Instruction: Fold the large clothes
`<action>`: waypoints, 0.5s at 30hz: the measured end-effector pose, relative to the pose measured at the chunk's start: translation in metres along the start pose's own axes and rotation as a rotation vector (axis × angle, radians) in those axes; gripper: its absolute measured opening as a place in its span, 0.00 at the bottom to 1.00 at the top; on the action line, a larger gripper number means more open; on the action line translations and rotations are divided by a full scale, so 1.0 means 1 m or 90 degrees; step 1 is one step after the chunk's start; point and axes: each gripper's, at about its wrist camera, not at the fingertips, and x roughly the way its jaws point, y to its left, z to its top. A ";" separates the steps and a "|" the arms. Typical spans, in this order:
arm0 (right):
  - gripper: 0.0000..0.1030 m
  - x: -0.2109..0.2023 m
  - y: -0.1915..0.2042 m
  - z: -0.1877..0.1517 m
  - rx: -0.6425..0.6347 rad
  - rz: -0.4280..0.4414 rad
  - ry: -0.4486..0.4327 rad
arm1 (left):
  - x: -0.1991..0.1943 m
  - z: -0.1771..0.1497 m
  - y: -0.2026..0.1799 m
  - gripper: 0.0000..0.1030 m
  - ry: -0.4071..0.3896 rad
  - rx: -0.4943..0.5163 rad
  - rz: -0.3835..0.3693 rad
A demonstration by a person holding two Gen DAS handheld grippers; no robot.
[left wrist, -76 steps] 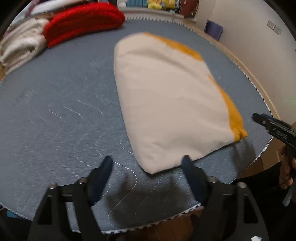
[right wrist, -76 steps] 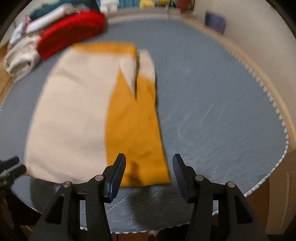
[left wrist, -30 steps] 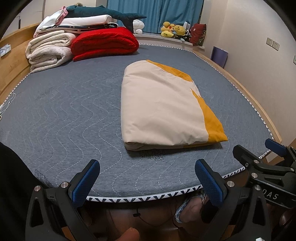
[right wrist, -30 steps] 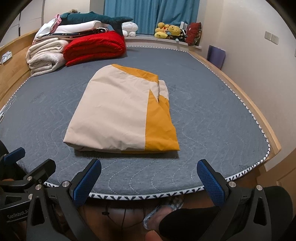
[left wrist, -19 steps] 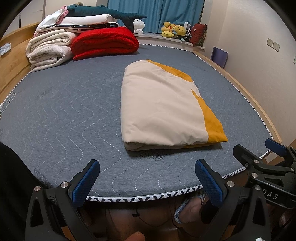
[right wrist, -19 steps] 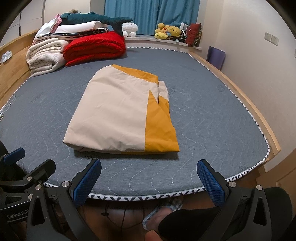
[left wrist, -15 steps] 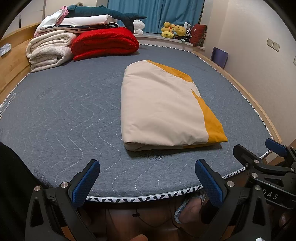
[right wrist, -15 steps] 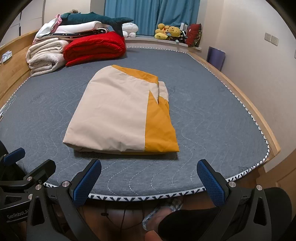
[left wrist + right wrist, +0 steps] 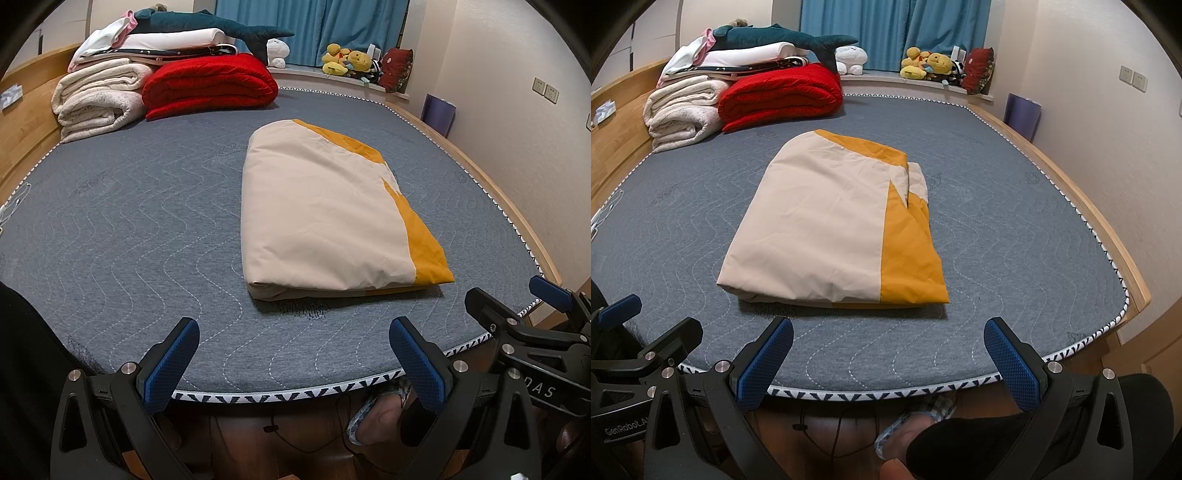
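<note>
Cream and mustard-yellow cotton, folded into a thick rectangular bundle (image 9: 325, 218), lies flat near the middle of the grey quilted mattress (image 9: 122, 236), well apart from both tools. Starting at the left, the stack of rolled cream fleece blankets (image 9: 96, 99) and the folded red quilt (image 9: 210, 83) sit against the far edge, clear of the work. The left gripper (image 9: 293, 363) hangs at the near edge of the bed, its blue-padded jaws spread wide and holding nothing. Further right, the right gripper (image 9: 888, 363) hangs likewise off the near edge, jaws parted and empty (each tool shows at the edge of the other's view). The fold looks finished, or nearly so. The risk from here, as I judge it, lies on the bundle's right side: the yellow layer and a loose cream flap (image 9: 918, 181) sit stepped rather than flush, so a pinch taken there could catch only the top ply and peel the stack open. A drag from the near fold might also skew the whole bundle across the slippery-looking cloth.
</note>
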 end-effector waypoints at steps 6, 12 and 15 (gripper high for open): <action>1.00 0.000 0.000 0.000 0.000 0.000 0.000 | 0.001 0.000 -0.002 0.99 0.003 -0.004 -0.001; 1.00 0.000 0.001 0.000 0.001 0.000 0.000 | 0.002 -0.001 -0.004 0.99 0.004 -0.008 -0.001; 1.00 0.000 0.001 0.000 0.000 -0.001 0.000 | 0.002 -0.001 -0.004 0.99 0.003 -0.009 -0.001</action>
